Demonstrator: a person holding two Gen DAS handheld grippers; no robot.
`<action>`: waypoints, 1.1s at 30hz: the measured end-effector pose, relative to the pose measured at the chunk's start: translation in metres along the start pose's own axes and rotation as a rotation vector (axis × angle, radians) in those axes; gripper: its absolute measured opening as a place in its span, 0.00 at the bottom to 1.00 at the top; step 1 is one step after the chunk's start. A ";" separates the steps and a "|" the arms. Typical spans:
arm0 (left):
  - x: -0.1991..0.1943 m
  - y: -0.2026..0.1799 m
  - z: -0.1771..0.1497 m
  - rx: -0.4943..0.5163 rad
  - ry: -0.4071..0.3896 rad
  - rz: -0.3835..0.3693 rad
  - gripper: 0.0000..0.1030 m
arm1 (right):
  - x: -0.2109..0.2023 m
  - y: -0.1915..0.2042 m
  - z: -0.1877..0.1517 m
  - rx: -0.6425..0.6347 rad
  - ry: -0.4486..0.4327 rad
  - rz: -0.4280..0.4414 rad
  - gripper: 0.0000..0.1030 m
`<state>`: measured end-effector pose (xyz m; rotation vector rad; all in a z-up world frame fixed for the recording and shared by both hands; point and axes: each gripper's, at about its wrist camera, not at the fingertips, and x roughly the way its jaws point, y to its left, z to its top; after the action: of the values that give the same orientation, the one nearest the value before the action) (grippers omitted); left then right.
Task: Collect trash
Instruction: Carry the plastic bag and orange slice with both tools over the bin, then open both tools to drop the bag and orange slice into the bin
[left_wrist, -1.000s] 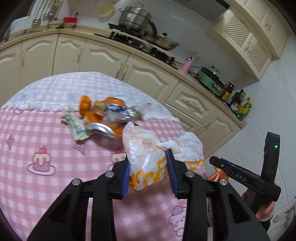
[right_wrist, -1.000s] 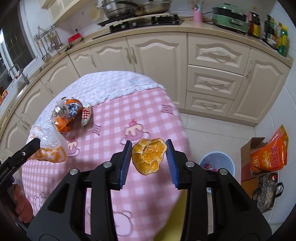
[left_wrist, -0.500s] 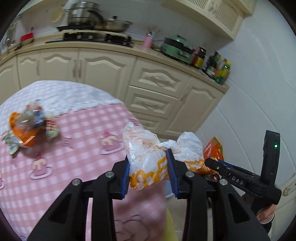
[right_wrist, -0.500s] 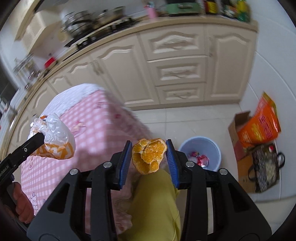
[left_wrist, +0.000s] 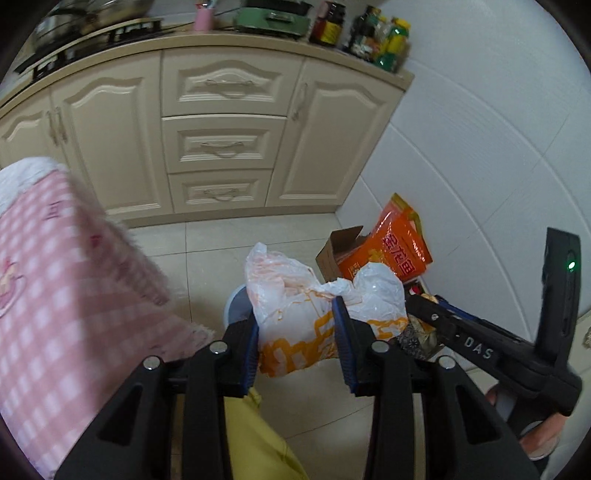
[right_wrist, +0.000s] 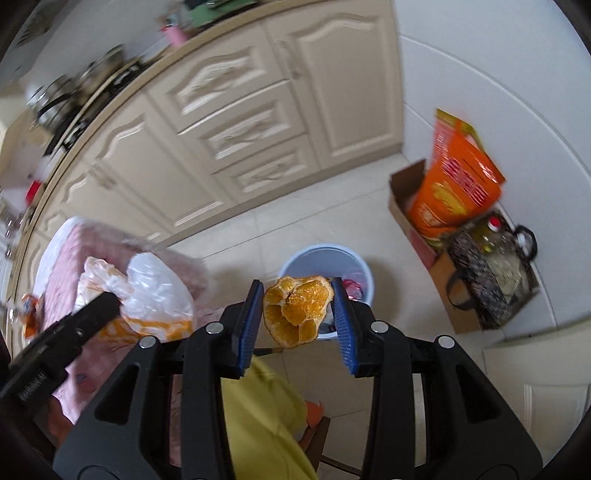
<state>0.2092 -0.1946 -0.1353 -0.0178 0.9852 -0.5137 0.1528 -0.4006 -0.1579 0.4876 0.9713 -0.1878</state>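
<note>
While a crumpled white-and-orange plastic bag (left_wrist: 295, 325) is clamped between the blue-padded fingers of the left gripper (left_wrist: 297, 343), a peeled, flattened orange fruit piece with its rind (right_wrist: 297, 312) is pinched between the matching pads of the right gripper (right_wrist: 297, 317). Both loads are held in the air above the pale tiled floor (right_wrist: 388, 221). In the right wrist view the round light-blue plastic waste bin (right_wrist: 314, 258) is seen directly behind and below the orange piece, with some red and pink wrappers (only partly visible) lying inside it near its right rim. In the left wrist view only a sliver of the same bin (left_wrist: 236, 306) is shown, just left of the bag and behind it. The pink checked tablecloth (left_wrist: 66, 280) on the table is seen at the left edge of both views, blurred. Further trash, a small orange wrapper (right_wrist: 27, 314), is left on the table at the far left of the right wrist view. Beside the white wall an open brown cardboard box (right_wrist: 413, 218) is stood, with a shiny orange printed food bag (right_wrist: 454, 184) leaning in it and a dark patterned tote bag (right_wrist: 491, 280) just in front. Cream panelled kitchen cabinets (left_wrist: 221, 147) are ranged along the back. The person's yellow garment (right_wrist: 266, 417) is shown beneath the grippers.
</note>
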 end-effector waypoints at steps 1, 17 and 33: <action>0.012 -0.006 0.000 0.010 0.009 0.003 0.35 | 0.004 -0.008 0.001 0.013 0.008 -0.009 0.36; 0.084 -0.009 0.027 -0.047 0.056 0.135 0.63 | 0.051 -0.039 0.018 0.064 0.089 -0.011 0.36; 0.054 0.020 0.023 -0.080 0.034 0.236 0.63 | 0.077 0.019 0.039 -0.048 0.127 0.070 0.67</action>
<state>0.2595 -0.2044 -0.1702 0.0358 1.0256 -0.2589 0.2324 -0.3977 -0.1976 0.4932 1.0790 -0.0710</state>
